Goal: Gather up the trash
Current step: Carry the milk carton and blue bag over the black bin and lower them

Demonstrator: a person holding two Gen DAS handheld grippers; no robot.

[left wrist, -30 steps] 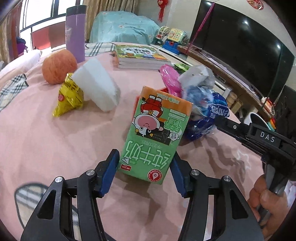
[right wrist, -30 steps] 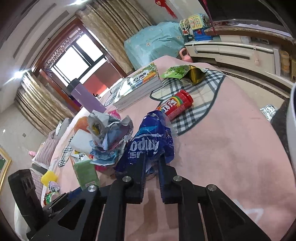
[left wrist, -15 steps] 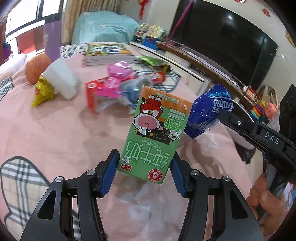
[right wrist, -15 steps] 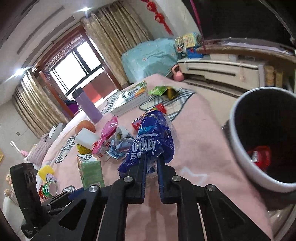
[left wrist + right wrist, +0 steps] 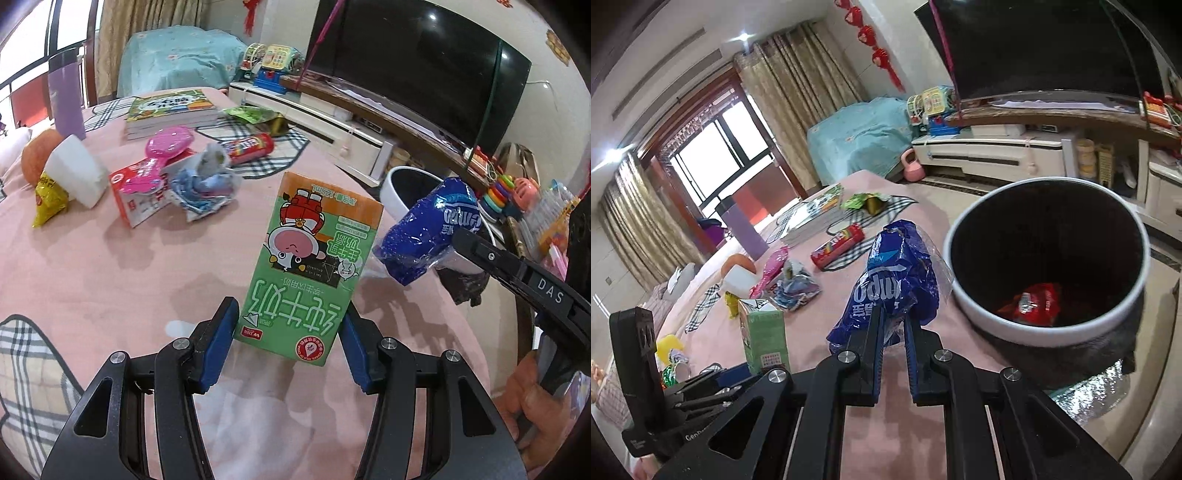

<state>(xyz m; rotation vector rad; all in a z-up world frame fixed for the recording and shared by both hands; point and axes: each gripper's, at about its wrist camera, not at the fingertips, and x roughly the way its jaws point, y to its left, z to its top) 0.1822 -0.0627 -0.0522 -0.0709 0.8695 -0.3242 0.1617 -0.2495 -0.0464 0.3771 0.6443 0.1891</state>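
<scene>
My left gripper (image 5: 286, 332) is shut on a green milk carton (image 5: 314, 266), held upside down above the pink bedspread (image 5: 110, 266); the carton also shows in the right wrist view (image 5: 762, 336). My right gripper (image 5: 892, 314) is shut on a crumpled blue plastic wrapper (image 5: 897, 280), also seen in the left wrist view (image 5: 428, 236). A white trash bin (image 5: 971, 306) with a black inside stands just right of the wrapper and holds a red wrapper (image 5: 1036, 302).
On the bed lie a red tube (image 5: 251, 146), crumpled paper (image 5: 207, 181), a pink item on a red-white box (image 5: 147, 181), a white block (image 5: 75, 173), a yellow packet (image 5: 48, 197), books (image 5: 170, 110), a green packet (image 5: 255, 114). A TV stand (image 5: 1015, 147) is behind.
Both grippers have moved right with their loads, away from the trash pile. The bin has come into view and now sits close beside the blue wrapper.
</scene>
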